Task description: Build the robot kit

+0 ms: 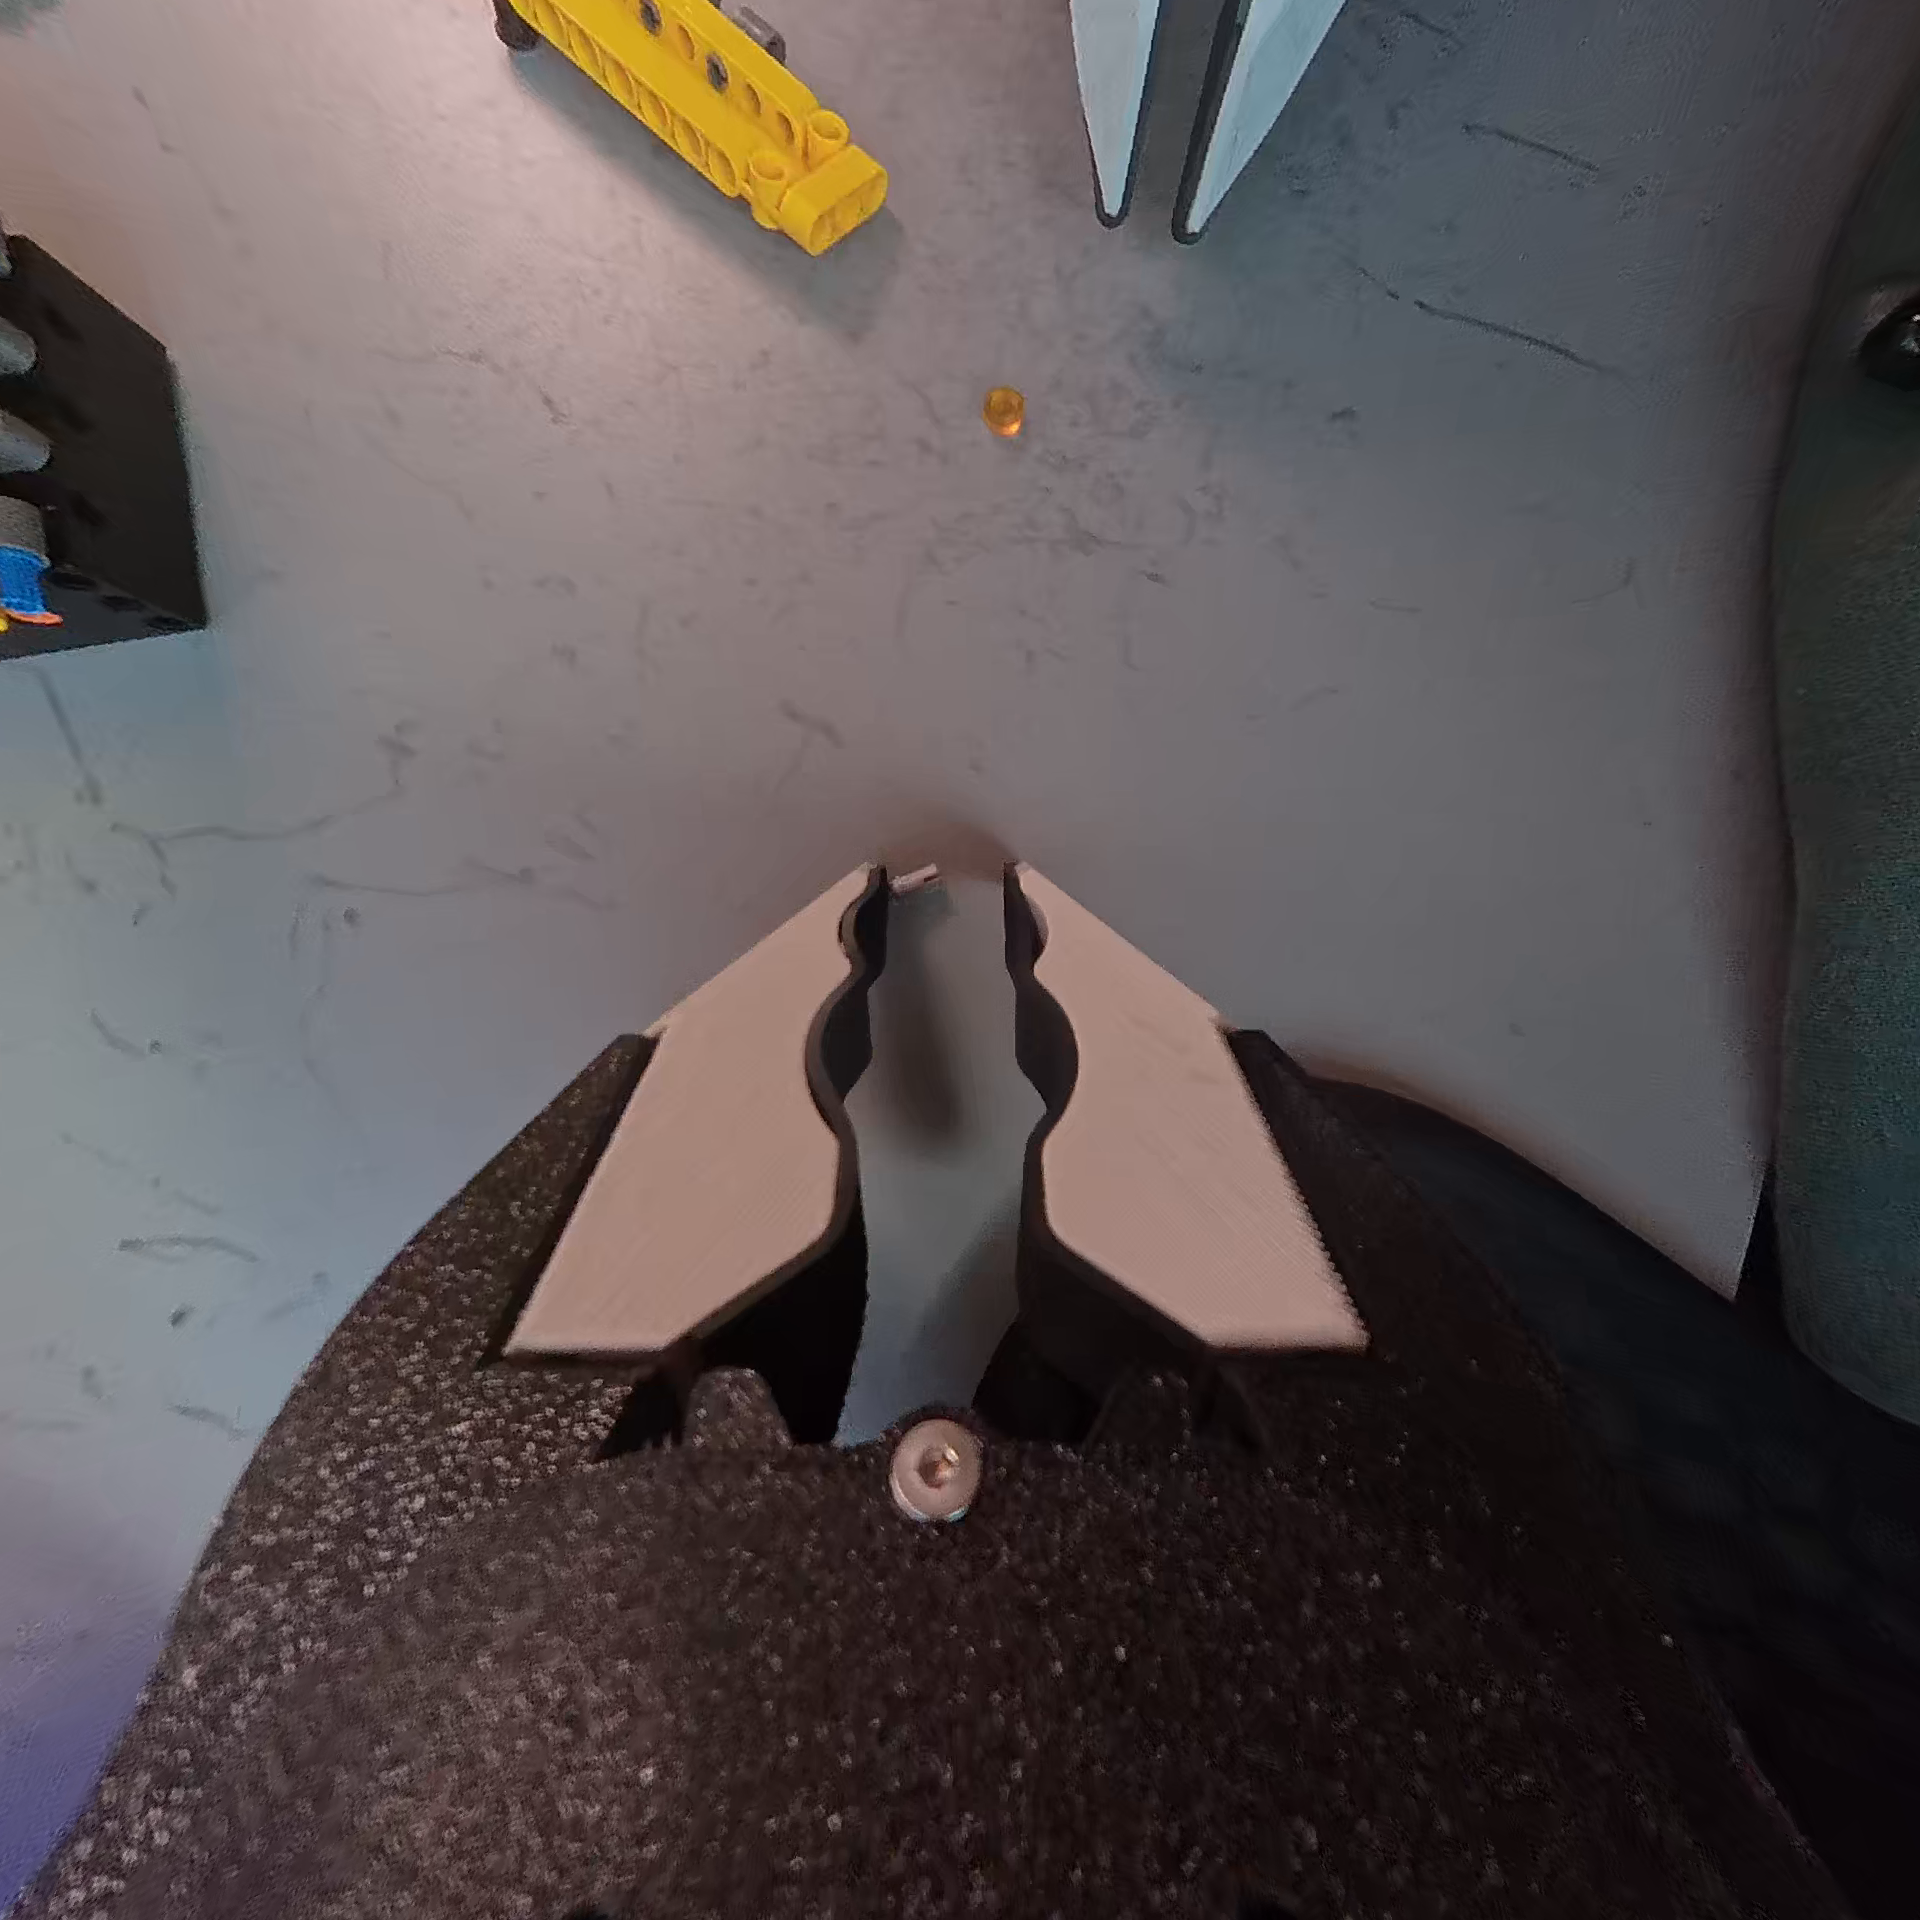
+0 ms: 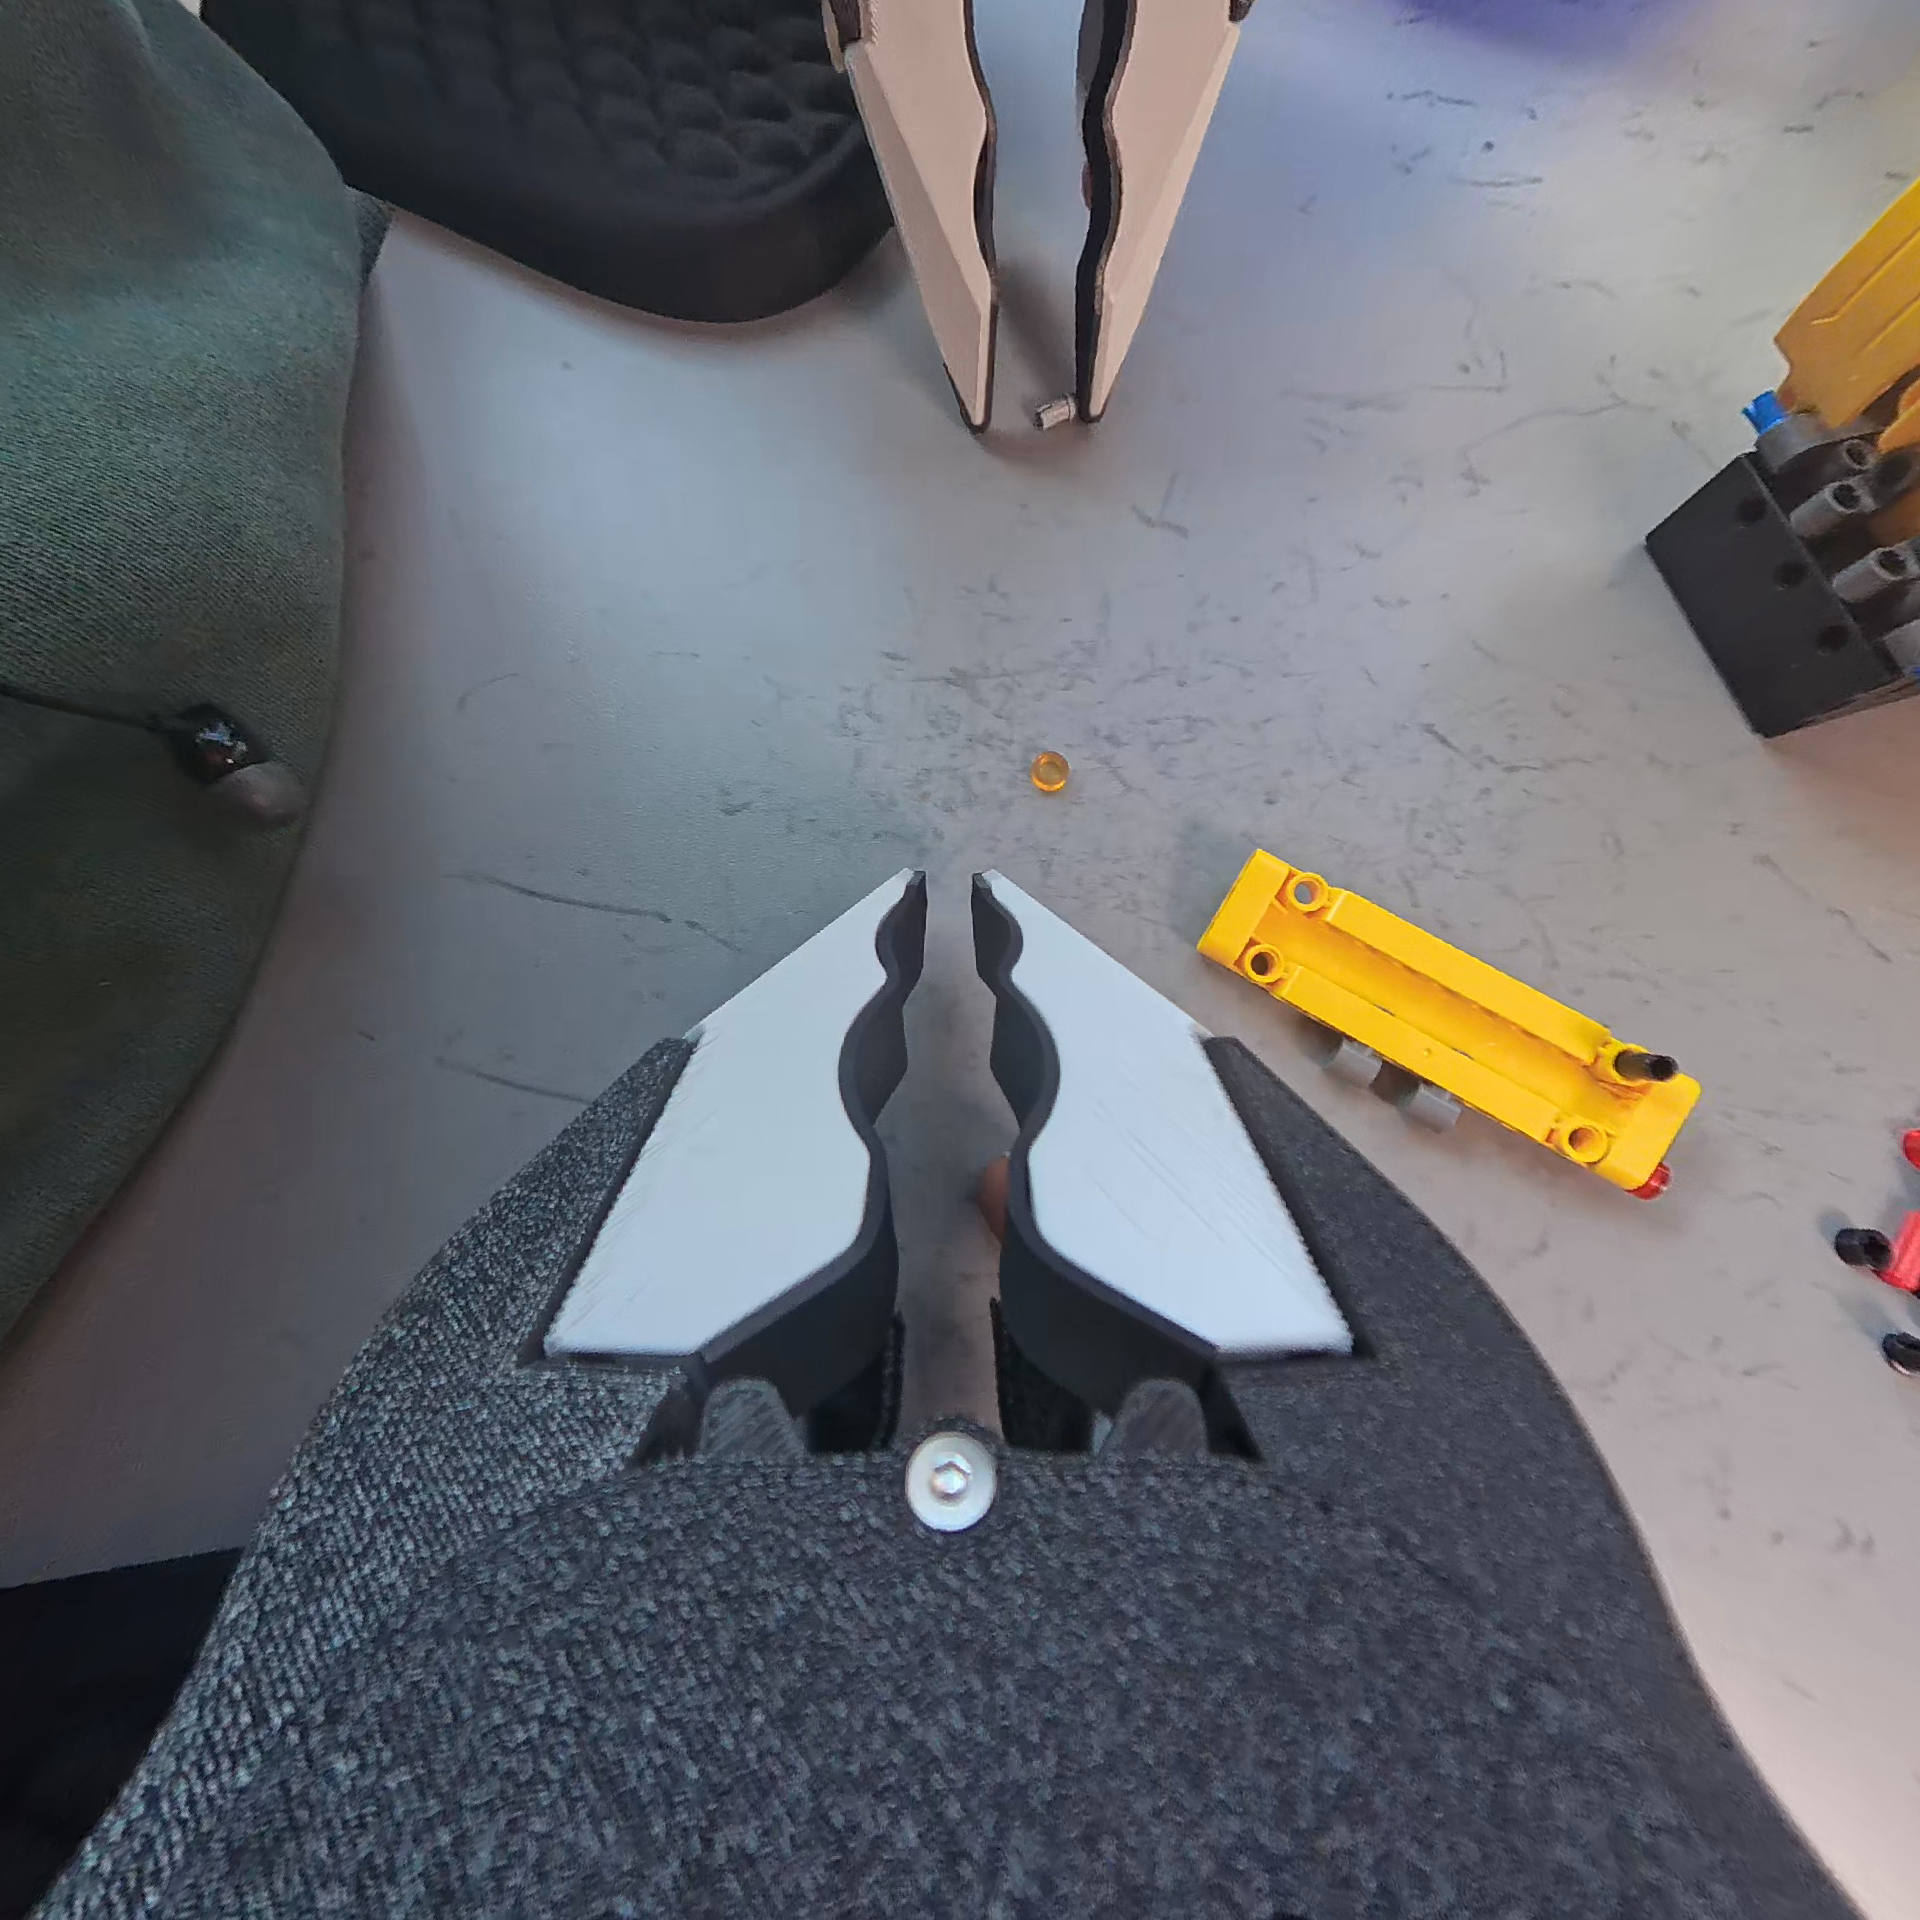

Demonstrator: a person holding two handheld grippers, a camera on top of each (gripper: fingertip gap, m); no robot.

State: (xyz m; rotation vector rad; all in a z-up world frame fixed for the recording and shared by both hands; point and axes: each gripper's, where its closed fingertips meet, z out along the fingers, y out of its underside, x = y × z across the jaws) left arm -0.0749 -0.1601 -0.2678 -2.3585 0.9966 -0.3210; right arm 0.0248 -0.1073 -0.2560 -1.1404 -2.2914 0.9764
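My left gripper (image 1: 945, 873) is low over the grey table (image 1: 520, 727), its jaws a small way apart. A tiny grey pin (image 1: 920, 879) lies between the tips, against one finger and not clamped. The right wrist view shows this gripper (image 2: 1034, 416) and the pin (image 2: 1054, 414) from the front. My right gripper (image 2: 948, 881) is empty with only a narrow gap between its tips; it also shows at the top of the left wrist view (image 1: 1148, 223). A small orange round stud (image 1: 1003, 410) (image 2: 1049, 774) lies on the table between the two grippers. A yellow beam panel (image 2: 1444, 1013) (image 1: 717, 104) lies right of my right gripper.
A black block assembly with grey, blue and yellow parts (image 2: 1766, 613) (image 1: 94, 468) stands at the table's side. Small red and black pieces (image 2: 1886, 1242) lie at the right edge. A green cloth (image 2: 156, 416) and a black cushion (image 2: 582, 135) border the table. Spacing between my two grippers at the tips: around 12 cm.
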